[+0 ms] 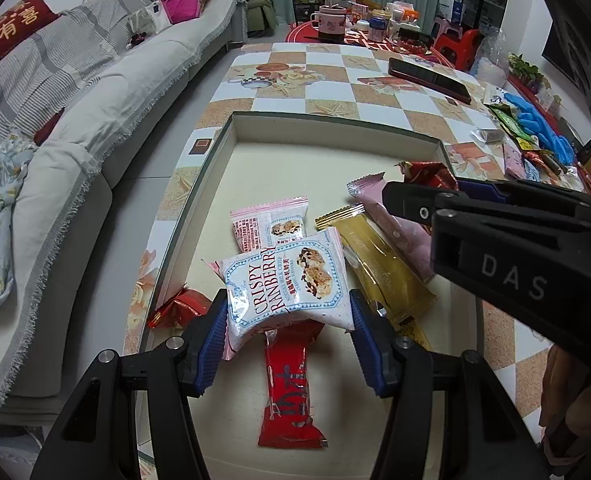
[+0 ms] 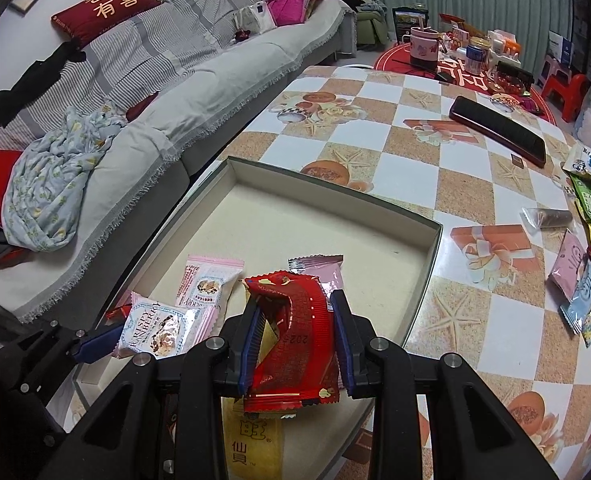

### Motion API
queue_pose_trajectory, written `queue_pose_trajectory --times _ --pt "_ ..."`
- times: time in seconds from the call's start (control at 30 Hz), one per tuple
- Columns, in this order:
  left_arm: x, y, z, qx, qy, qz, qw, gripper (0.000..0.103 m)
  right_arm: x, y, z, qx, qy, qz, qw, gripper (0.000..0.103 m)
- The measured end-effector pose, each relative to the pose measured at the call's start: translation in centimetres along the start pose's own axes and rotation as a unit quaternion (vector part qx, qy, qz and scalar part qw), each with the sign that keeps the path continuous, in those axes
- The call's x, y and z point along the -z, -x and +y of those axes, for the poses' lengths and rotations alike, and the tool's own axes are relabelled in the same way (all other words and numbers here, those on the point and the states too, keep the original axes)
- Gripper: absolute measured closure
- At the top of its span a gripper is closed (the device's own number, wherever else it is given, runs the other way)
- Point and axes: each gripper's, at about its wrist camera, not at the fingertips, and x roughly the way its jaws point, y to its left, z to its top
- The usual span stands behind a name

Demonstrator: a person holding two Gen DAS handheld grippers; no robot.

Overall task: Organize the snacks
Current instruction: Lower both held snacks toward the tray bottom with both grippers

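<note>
The left tongs (image 1: 289,316) clamp a white Crispy Cranberry packet (image 1: 287,280) at half spread above the shallow box (image 2: 431,248). The right tongs (image 2: 295,344), nearly closed, pinch a crumpled red wrapper (image 2: 291,340) over the same box.

Both loads hang above the crowded near end, where a red bar (image 1: 291,392), a gold packet (image 1: 379,268) and a pink packet (image 1: 269,226) already overlap. Dropped here, they would likely pile up or slide, and the two tools could knock each other.

The box's far half lies bare, its walls low. Loose snacks (image 2: 579,280) wait along the counter (image 2: 375,152) at right.
</note>
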Motion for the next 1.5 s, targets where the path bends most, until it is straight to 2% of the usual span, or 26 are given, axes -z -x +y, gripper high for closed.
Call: queue_pose_trajectory --times 0.83,1.03,1.23,1.43,1.5 --pt "0.6 -0.1 0.0 -0.001 -0.009 0.014 0.9999 0.042 0.6 -1.0 1.2 0.004 0.021 0.028 0.999 0.069" --pt "0.9 -0.6 0.0 0.012 -0.015 0.033 0.9993 0.042 0.7 -1.7 2.0 0.014 0.039 0.058 0.997 0.069" --pt "1.1 -0.5 0.4 0.004 -0.012 0.036 0.9993 0.042 0.8 -2.2 2.3 0.018 0.044 0.074 0.996 0.069" --pt "1.2 -0.5 1.0 0.025 0.001 0.044 0.9987 0.038 0.6 -2.2 2.9 0.007 0.048 0.078 0.996 0.069" --pt "1.3 -0.3 1.0 0.023 -0.001 0.044 0.9987 0.032 0.4 -2.1 2.8 0.003 0.043 0.080 0.996 0.069"
